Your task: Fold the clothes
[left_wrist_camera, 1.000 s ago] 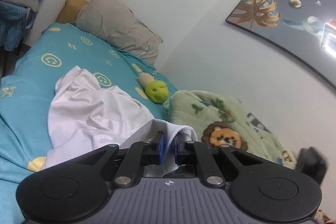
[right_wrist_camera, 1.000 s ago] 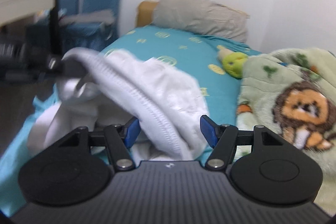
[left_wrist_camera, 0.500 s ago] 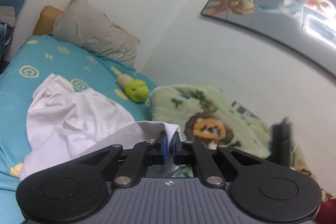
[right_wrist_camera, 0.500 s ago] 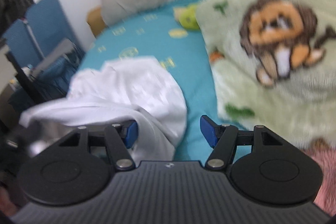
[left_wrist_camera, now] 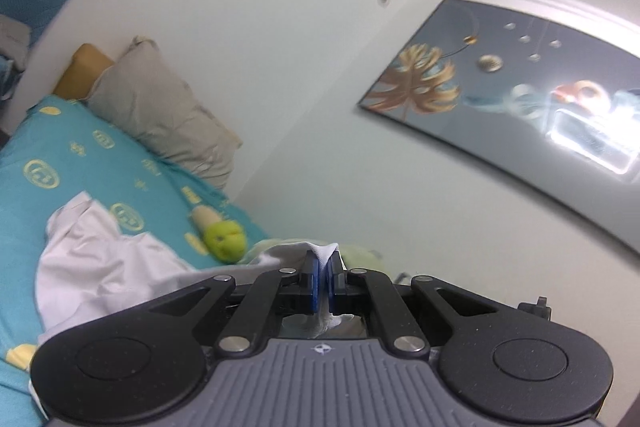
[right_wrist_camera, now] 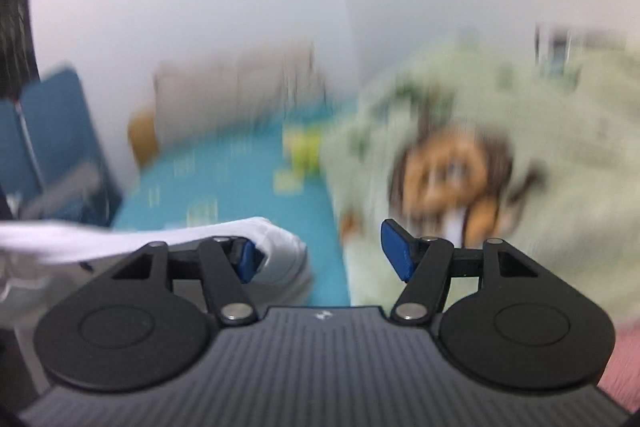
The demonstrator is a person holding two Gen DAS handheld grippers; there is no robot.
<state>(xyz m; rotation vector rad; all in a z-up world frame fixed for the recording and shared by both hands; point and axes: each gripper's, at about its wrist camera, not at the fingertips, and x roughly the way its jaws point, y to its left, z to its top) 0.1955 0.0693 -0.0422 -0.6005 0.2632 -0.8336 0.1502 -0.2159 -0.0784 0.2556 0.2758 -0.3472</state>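
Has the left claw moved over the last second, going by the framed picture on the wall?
Yes. The left claw, shut on the white garment, has tilted upward: the framed picture now sits lower in view.

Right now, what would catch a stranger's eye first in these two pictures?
Probably the left claw, shut on a white garment that trails across the teal bedspread. Next, the leaf painting on the wall at right. In the blurred right view, a lion blanket fills the right side.

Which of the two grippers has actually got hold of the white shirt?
The left gripper: its jaws are shut on the white shirt. The right gripper is wide open, gripping nothing.
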